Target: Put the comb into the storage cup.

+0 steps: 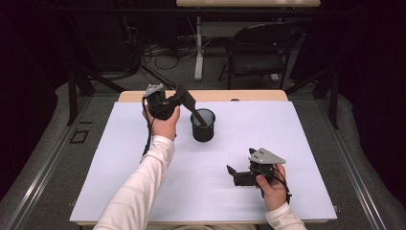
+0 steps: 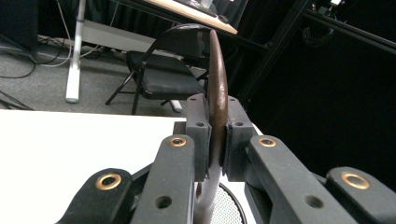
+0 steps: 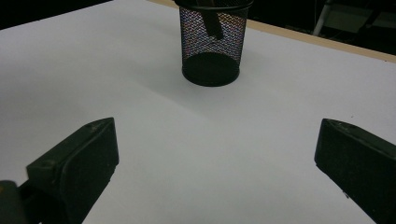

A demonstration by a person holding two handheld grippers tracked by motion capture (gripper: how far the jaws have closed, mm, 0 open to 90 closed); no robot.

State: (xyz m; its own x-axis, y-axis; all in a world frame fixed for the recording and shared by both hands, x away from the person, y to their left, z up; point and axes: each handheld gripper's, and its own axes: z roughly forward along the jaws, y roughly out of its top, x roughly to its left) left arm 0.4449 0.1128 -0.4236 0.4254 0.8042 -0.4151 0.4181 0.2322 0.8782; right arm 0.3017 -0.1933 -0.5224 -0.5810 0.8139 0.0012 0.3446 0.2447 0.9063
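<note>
Spoon going into the cup, not yet let go.

My left gripper point(image 1: 189, 101) has its jaws clamped on the spoon point(image 2: 217, 88), whose lower end is already inside the mesh cup point(image 1: 203, 125) mid-table; release is what's left. My right gripper point(image 1: 231, 170) idles near me, jaws wide apart, empty. The left gripper view shows the pinch close up; the right gripper view shows the dark end through the mesh.

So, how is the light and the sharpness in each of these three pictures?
High view: the white table is evenly lit, the room behind dark, and the left gripper is slightly soft. Left gripper view: the near jaws are blurred, while the brown utensil they clamp is sharper. Right gripper view: the mesh cup casts a soft shadow, and the near jaws are dark and blurred.
</note>
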